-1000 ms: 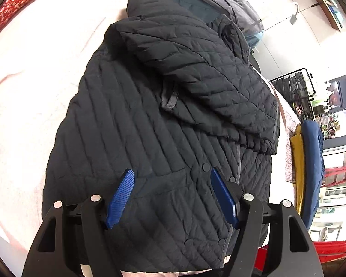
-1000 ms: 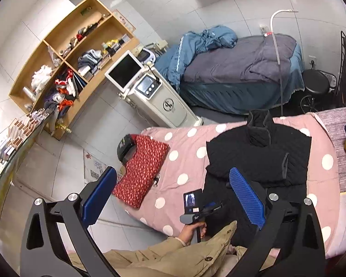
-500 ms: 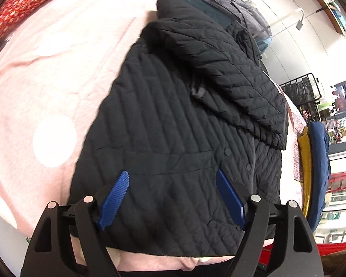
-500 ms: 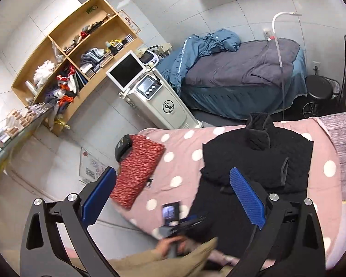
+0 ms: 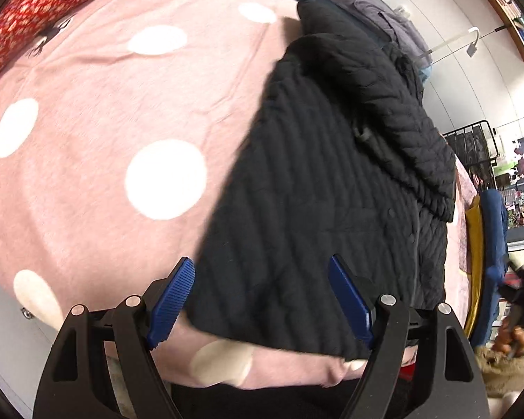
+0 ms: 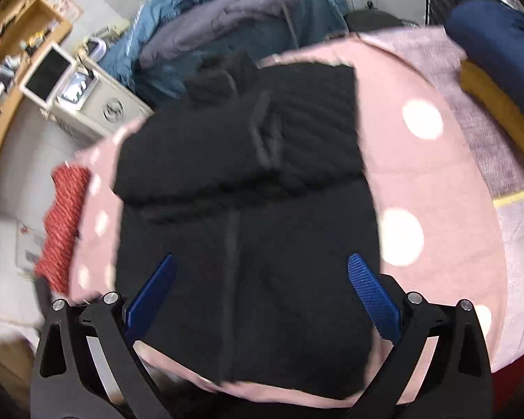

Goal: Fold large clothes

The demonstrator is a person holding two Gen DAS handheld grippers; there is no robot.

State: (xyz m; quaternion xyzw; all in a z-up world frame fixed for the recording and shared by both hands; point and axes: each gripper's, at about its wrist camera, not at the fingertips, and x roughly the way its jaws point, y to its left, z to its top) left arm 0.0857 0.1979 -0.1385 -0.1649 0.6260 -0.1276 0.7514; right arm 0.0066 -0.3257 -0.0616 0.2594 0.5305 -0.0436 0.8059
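A black quilted jacket [image 5: 332, 181] lies flat on a pink bed cover with white dots [image 5: 122, 111], its sleeves folded across the chest. My left gripper [image 5: 262, 296] is open and empty above the jacket's near hem, towards its left corner. In the right wrist view the jacket [image 6: 248, 209] fills the middle, front placket running down the centre. My right gripper [image 6: 262, 293] is open and empty above the lower half of the jacket. That view is blurred by motion.
A red patterned cloth [image 5: 28, 17] lies at the bed's far left, also seen in the right wrist view [image 6: 63, 227]. Blue and yellow folded items [image 5: 485, 244] sit at the right. A second bed with grey and blue bedding [image 6: 234, 17] and a white machine [image 6: 87, 104] stand beyond.
My left gripper has pulled back and left towards the jacket's hem corner. My right gripper has dropped from high above the room to just over the jacket.
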